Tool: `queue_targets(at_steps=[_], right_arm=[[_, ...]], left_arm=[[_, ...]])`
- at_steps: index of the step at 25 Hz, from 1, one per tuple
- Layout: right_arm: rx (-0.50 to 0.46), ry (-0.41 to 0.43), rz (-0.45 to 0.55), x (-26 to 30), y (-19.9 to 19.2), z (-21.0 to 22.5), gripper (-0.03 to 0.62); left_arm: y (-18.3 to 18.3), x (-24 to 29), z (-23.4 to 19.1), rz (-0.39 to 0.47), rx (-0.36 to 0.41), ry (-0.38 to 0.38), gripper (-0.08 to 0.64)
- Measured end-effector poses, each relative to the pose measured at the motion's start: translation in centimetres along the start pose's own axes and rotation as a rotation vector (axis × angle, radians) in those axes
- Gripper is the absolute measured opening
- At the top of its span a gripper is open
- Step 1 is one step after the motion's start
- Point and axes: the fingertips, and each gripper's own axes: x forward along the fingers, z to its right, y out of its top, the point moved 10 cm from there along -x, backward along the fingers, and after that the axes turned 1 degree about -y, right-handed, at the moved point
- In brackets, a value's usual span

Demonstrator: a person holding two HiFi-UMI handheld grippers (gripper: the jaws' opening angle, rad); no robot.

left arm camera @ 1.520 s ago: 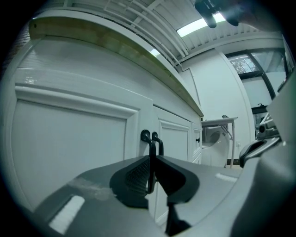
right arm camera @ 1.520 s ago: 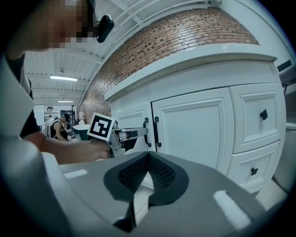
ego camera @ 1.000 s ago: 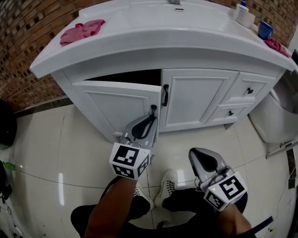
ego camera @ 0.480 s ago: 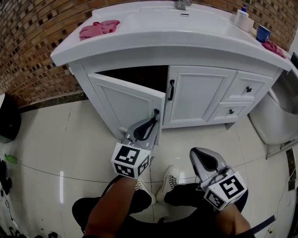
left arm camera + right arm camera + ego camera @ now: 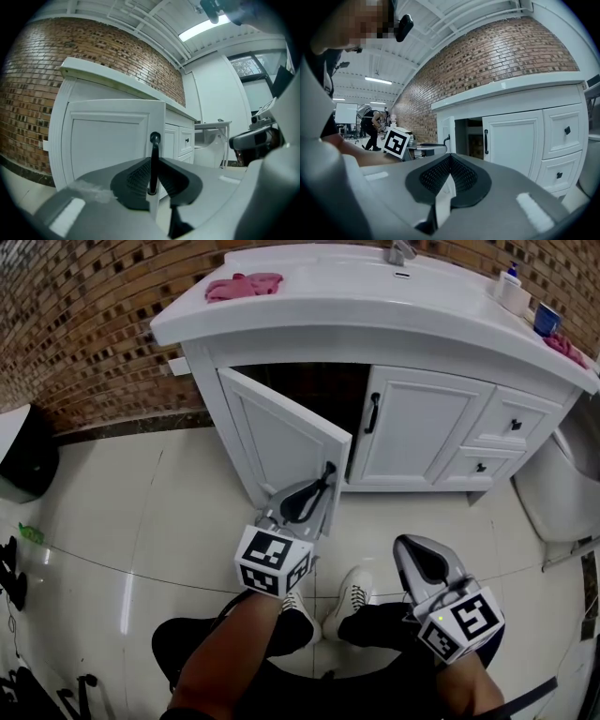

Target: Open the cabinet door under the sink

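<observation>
The white vanity [image 5: 281,320] has its left cabinet door [image 5: 281,442] swung well out from the dark opening under the sink. My left gripper [image 5: 314,493] has the door's black bar handle [image 5: 327,476] between its jaws. In the left gripper view the handle [image 5: 153,154] stands upright between the ribbed pads [image 5: 138,177], and the jaws are easing open with it still pinched. The right cabinet door [image 5: 417,432] is closed. My right gripper [image 5: 420,566] hangs lower right, shut and empty, and faces the cabinet [image 5: 513,140].
A pink cloth [image 5: 244,284] lies on the counter's left end, bottles and a blue cup [image 5: 544,320] on its right. Two drawers [image 5: 511,426] flank the right door. A white fixture [image 5: 562,493] stands at the right, a brick wall [image 5: 84,315] behind. The person's shoes [image 5: 352,596] are on the tiled floor.
The left door has swung farther out, drawn by my left gripper on its handle. The dark opening behind it has widened. The right gripper has stayed shut and empty.
</observation>
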Motion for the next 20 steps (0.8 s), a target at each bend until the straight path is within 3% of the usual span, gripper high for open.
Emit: queue_targets(at_steps=[12, 20], right_arm=[[-0.018, 0.031, 0.027, -1.9, -0.1, -2.8, 0.007], [-0.037, 0.064, 0.041, -2.4, -0.1, -4.7, 0.006]], left_arm=[[-0.7, -5.6, -0.2, 0.001, -0.008, 0.086, 0.049], [-1.1, -10.5, -1.4, 0.008, -0.017, 0.187, 0.046]])
